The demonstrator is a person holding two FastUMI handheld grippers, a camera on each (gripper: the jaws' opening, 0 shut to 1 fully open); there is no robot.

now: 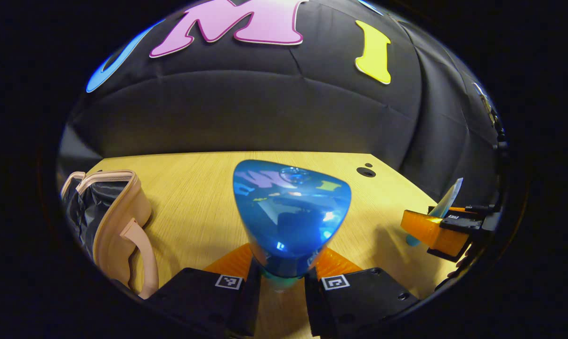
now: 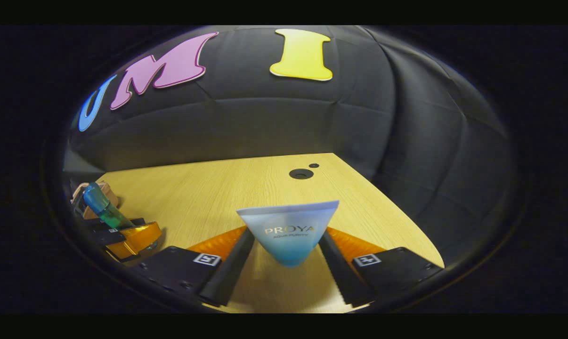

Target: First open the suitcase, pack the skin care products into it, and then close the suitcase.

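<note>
My left gripper is shut on a glossy blue bottle, which points away from me above the wooden table. The beige suitcase lies at the left with its black lining showing and its handle toward me. In the right gripper view my right gripper is shut on a pale blue tube, held flat end forward. The right gripper with the tube also shows at the left gripper view's far right. The left gripper with the bottle shows at the right gripper view's far left.
A round cable hole and a smaller one sit near the table's far right corner. The black booth wall rises right behind the table's far edge. Bare tabletop lies between the two grippers.
</note>
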